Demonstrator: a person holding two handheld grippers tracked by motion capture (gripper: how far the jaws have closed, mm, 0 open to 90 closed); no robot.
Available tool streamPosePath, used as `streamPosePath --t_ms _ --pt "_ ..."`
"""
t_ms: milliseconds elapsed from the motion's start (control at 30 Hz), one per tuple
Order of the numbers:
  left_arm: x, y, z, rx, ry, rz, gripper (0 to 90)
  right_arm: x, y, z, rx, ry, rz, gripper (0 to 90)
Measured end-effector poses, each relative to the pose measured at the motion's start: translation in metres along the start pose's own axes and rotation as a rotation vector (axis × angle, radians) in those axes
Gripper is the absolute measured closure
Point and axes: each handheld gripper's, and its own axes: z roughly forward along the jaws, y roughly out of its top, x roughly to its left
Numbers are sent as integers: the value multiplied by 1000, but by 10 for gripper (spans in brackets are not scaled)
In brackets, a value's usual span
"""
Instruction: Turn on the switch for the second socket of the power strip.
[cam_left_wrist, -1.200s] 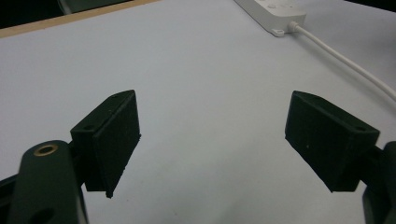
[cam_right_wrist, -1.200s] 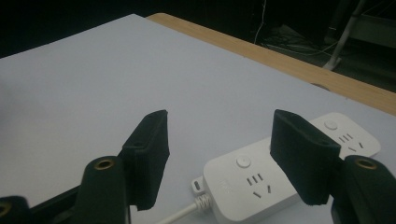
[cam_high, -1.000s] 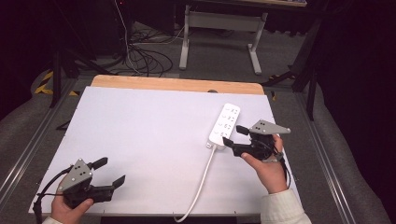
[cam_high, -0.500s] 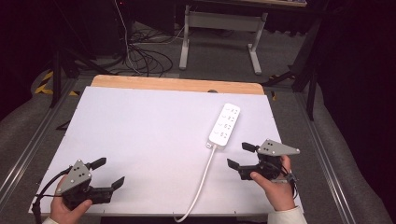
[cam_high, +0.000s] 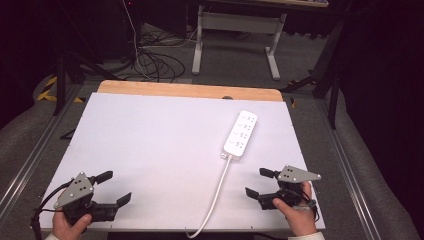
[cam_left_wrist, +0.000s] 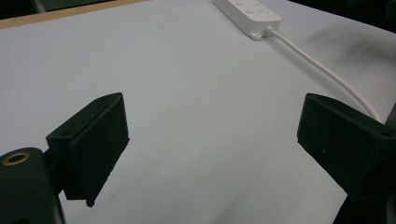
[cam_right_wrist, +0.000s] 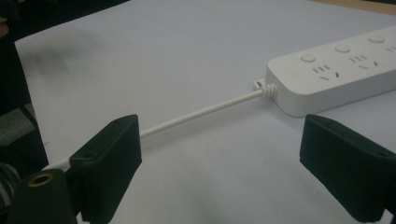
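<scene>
High view: one white rectangular plastic power strip (cam_high: 241, 133) lies flat on the white tabletop (cam_high: 150, 150), toward the right edge and nearer the far edge than the near one, its length running roughly front to back. One white round cable (cam_high: 216, 194) leaves its near end and trails to the near edge, where it drops over. Two black two-jaw grippers are present, each in one hand. The left gripper (cam_high: 114, 187) sits at the near left corner, jaws spread wide with nothing between them. The right gripper (cam_high: 259, 182) sits at the near right corner, just right of the cable and well short of the strip; its jaws have just been opening, now stand wide apart, and hold nothing. A bare wooden strip (cam_high: 190, 91) borders the far edge. Beyond it, on the floor, lie a tangle of dark cables (cam_high: 150, 62) and one grey metal stand (cam_high: 235, 30).

Left gripper view: two jaws wide apart over bare white surface, nothing gripped; the strip and cable lie far off, upper right.

Right gripper view: two jaws wide apart, clear of everything. The cable passes behind the left-hand jaw; the strip's end lies beyond the gap, nothing obstructing.
</scene>
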Motion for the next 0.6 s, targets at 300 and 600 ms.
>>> streamPosePath --t_ms 300,600 --pt "3 -5 4 -9 -9 38 118 1 -23 4 35 -10 3 134" --pt "2 -11 -1 5 10 34 93 5 -41 8 85 -57 10 134"
